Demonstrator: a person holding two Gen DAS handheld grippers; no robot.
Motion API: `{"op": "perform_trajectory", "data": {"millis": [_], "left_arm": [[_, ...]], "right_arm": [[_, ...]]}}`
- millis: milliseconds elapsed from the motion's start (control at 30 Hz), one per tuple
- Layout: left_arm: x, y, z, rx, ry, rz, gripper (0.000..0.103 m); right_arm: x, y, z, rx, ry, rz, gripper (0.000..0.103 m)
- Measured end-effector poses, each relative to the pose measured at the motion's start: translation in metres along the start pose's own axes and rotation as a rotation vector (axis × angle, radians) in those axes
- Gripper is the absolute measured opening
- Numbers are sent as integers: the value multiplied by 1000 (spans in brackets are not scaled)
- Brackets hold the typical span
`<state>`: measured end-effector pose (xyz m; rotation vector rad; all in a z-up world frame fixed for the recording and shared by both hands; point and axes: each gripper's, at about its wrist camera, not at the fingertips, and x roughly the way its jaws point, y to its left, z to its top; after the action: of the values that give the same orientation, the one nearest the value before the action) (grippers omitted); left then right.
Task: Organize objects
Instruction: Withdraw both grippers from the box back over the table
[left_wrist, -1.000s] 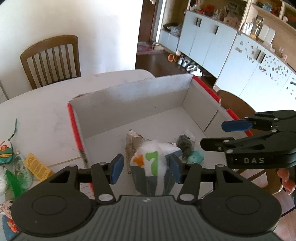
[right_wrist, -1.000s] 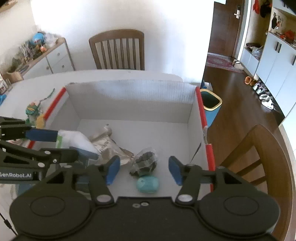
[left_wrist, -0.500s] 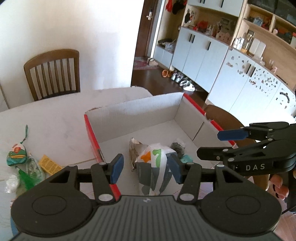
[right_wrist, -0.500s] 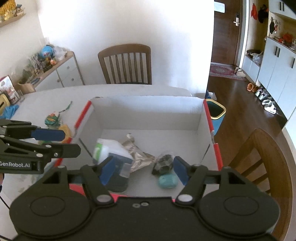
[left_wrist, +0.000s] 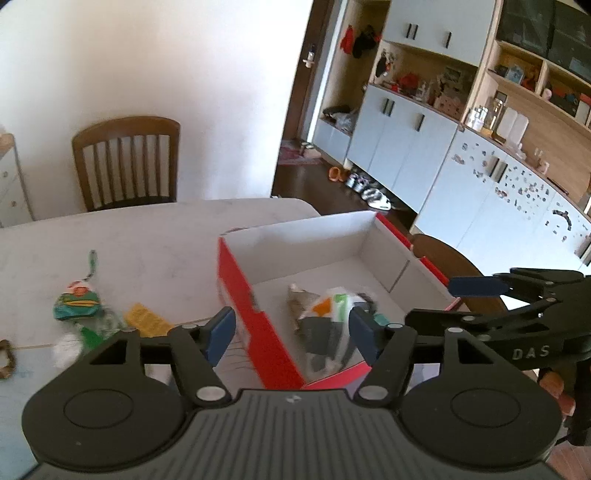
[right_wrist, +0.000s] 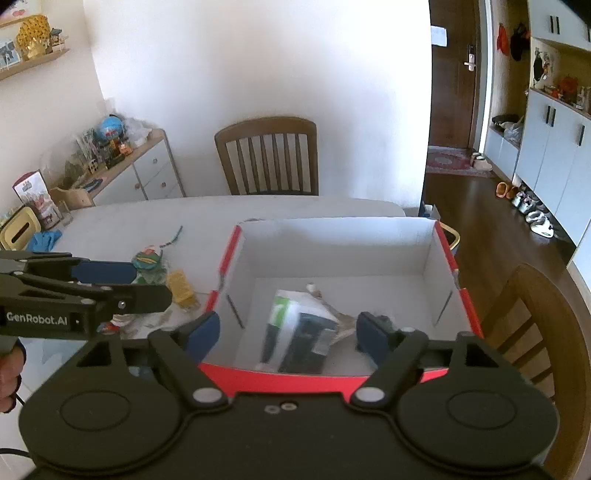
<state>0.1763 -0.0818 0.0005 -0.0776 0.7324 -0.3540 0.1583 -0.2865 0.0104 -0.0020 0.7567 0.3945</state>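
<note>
A red cardboard box (left_wrist: 236, 288) (right_wrist: 332, 243) with white inner walls stands open on the white table. In it lie a white packet (left_wrist: 328, 306) (right_wrist: 295, 321) with green and orange print and a crumpled foil wrapper (left_wrist: 299, 295) (right_wrist: 343, 321). My left gripper (left_wrist: 291, 332) (right_wrist: 140, 284) hovers above the box's near left corner. Its jaws are opening and nothing is pressed between the pads. My right gripper (right_wrist: 288, 332) (left_wrist: 443, 301) hangs over the near wall of the box. Its jaws are opening too, and they are empty. The right finger hides a dark item in the box.
Left of the box on the table (left_wrist: 147, 236) lie a green snack packet (left_wrist: 75, 301) (right_wrist: 146, 258), a yellow packet (left_wrist: 146, 319) (right_wrist: 179, 284) and clear wrappers. One wooden chair (right_wrist: 267, 155) stands behind the table and another (right_wrist: 535, 325) at its right edge. A sideboard (right_wrist: 147, 170) is at the back left.
Both grippers drew back and rose away from the box, and their jaws widened. The white packet that stood between the left fingers now lies in the box.
</note>
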Motion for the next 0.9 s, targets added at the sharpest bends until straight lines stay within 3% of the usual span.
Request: {"op": "perform_trajectory", "data": {"millis": [233,500,900], "left_arm": [[-29,38,-13,-33,-22,28,82],[-56,81,-23,-60,-43,65,86],[-71,146,-37,-93,-27,101,93]], "right_arm": [[-6,39,-5,-11,-25,-6,91],[-5,85,-10,-5,-53,16,99],[21,143,-16,-3,-23,33,101]]}}
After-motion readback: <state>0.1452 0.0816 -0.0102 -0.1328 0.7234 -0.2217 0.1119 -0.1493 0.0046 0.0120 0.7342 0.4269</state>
